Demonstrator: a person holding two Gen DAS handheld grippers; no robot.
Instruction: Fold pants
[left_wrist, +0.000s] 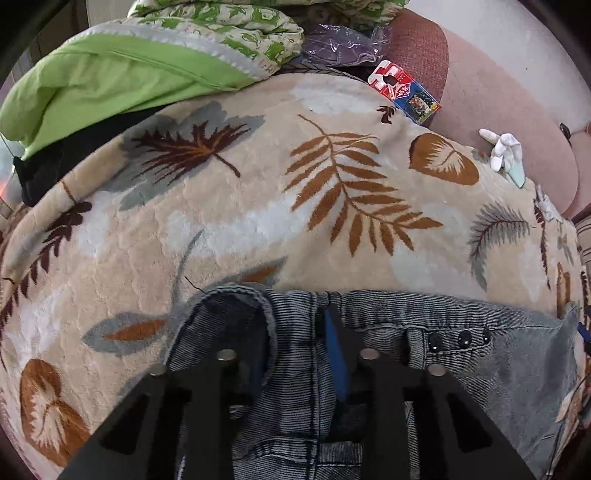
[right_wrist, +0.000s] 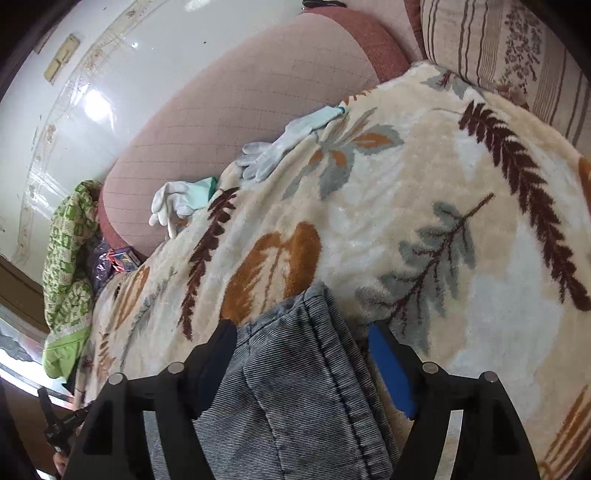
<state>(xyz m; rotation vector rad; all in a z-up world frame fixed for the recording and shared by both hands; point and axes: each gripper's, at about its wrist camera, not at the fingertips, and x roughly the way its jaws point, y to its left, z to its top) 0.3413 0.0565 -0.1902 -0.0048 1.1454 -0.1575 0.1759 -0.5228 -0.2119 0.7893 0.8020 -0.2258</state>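
Blanket: cream plush blanket (left_wrist: 229, 229) with brown, rust and grey leaf print fills most of both views, spread over the bed and bearing everything else
Headboard: padded pink headboard (right_wrist: 229, 96) runs across the upper middle of the right wrist view, upper right in the left wrist view
Quilt: green-and-white patterned quilt (left_wrist: 155, 55) heaped at upper left of the left wrist view, lime lining showing; seen again at far left of the right wrist view
Pillow: striped floral pillow (right_wrist: 509, 55) at upper right of the right wrist view, touching the blanket edge
Pants: grey-blue corduroy-look pants (left_wrist: 424, 332) lie along the lower edge of the left wrist view, a row of dark studs near the waistband at lower right; a folded bundle shows bottom centre of the right wrist view
Left gripper: left gripper (left_wrist: 295, 332) at bottom centre, fingers set apart with the open hem of a pant leg between them; cannot tell if the cloth is pinched
Right gripper: right gripper (right_wrist: 303, 343) at bottom centre, fingers apart on either side of the folded pants bundle, grip not clear
Gloves: white gloves (right_wrist: 173, 203) lie where blanket meets headboard, left of centre
Packet: red-and-blue packet (left_wrist: 406, 92) at top right of centre, by the headboard
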